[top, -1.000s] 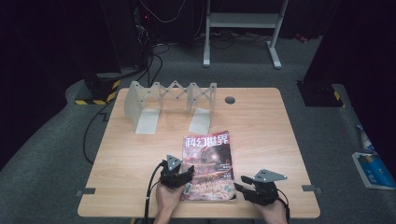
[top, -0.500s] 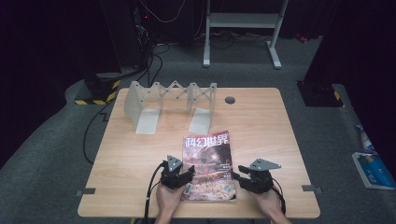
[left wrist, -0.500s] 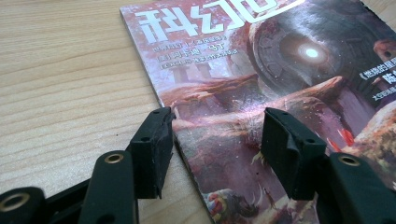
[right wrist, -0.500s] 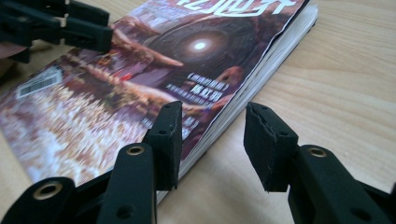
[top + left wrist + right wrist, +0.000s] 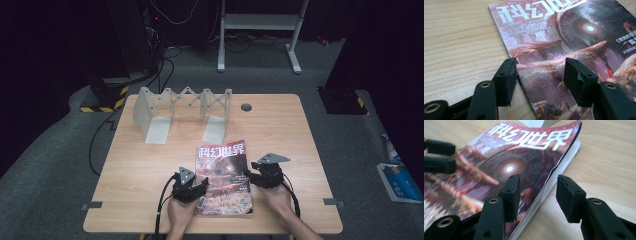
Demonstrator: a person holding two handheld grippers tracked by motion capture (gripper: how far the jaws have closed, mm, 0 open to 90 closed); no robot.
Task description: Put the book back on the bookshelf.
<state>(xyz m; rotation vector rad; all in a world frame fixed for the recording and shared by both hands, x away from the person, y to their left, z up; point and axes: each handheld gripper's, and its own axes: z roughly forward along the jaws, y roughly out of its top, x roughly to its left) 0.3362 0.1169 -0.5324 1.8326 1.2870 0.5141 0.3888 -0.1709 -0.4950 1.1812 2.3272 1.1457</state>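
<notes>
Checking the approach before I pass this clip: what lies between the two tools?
The magazine. In the high view it lies flat on the table, with the left tool at its spine edge and the right tool at its page edge.

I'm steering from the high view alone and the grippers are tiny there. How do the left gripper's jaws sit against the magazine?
Observer: In the left gripper view, the left gripper is open and straddles the magazine's spine edge: one jaw over bare wood, the other over the cover.
Operator: And the right one?
Observer: In its own view, the right gripper is open, its jaws just widened, straddling the page edge; nothing is pinched.
Operator: Does the cover lie flat on that side?
Observer: No, it curls up off the white pages along that edge.
Operator: Can the right camera see the other gripper?
Observer: Yes, black jaws show at its far left over the cover.
</notes>
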